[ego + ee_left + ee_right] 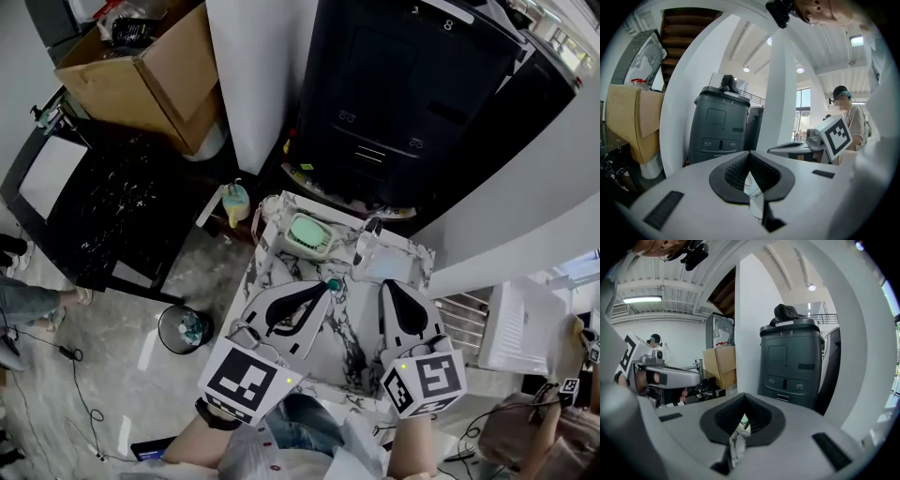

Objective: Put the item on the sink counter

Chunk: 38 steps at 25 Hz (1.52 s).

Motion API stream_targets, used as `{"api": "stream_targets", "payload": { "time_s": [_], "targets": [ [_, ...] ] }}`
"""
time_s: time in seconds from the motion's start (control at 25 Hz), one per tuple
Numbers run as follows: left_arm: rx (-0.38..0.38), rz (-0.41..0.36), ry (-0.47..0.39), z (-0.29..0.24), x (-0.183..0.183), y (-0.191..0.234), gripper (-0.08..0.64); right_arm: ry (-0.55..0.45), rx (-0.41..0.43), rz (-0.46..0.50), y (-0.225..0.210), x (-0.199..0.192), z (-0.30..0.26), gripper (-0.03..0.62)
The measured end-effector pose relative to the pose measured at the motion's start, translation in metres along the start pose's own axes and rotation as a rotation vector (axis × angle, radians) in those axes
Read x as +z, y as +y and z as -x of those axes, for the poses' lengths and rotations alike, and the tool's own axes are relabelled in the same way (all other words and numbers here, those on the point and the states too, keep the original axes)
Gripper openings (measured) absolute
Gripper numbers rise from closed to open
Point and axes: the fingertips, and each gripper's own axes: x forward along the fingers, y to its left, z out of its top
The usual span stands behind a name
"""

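Observation:
A small marble-patterned counter [354, 323] lies below me in the head view. At its far end a pale green oval item [309, 232] rests in a white dish, with a clear jug [377, 260] to its right. A small teal piece [333, 284] sits on the marble. My left gripper [323, 291] hovers over the counter with its tips by the teal piece, jaws shut and empty. My right gripper [388, 287] hangs just short of the jug, also shut with nothing in it. In the gripper views the left gripper [750, 155] and right gripper [743, 397] show closed jaws with marble glimpsed beneath.
A big black machine [412, 94] and a white pillar [253, 75] stand behind the counter. A cardboard box [141, 70] sits at the back left, over a black table [112, 211]. A yellow-green bottle [235, 202] and a round bin [183, 328] are left of the counter.

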Motion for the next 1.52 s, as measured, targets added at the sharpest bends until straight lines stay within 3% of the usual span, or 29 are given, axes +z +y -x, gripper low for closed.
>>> {"api": "stream_targets", "payload": {
  "time_s": [0.36, 0.76, 1.32, 1.44, 1.52],
  "targets": [
    [-0.029, 0.021, 0.072, -0.031, -0.043, 0.000, 0.014, 0.109, -0.036, 0.014, -0.032, -0.050, -0.024, 0.009],
    [0.003, 0.063, 0.118, -0.050, -0.078, 0.011, 0.015, 0.220, -0.063, 0.021, -0.067, -0.110, -0.055, 0.009],
    [0.010, 0.081, 0.173, -0.070, -0.108, 0.021, 0.014, 0.365, -0.025, 0.049, -0.097, -0.174, -0.083, 0.012],
    [0.012, 0.085, 0.184, -0.071, -0.113, 0.022, 0.014, 0.386, 0.010, 0.081, -0.097, -0.182, -0.087, 0.040],
    [0.014, 0.085, 0.189, -0.071, -0.115, 0.023, 0.014, 0.412, 0.039, 0.124, -0.097, -0.188, -0.091, 0.104]
  ]
}}
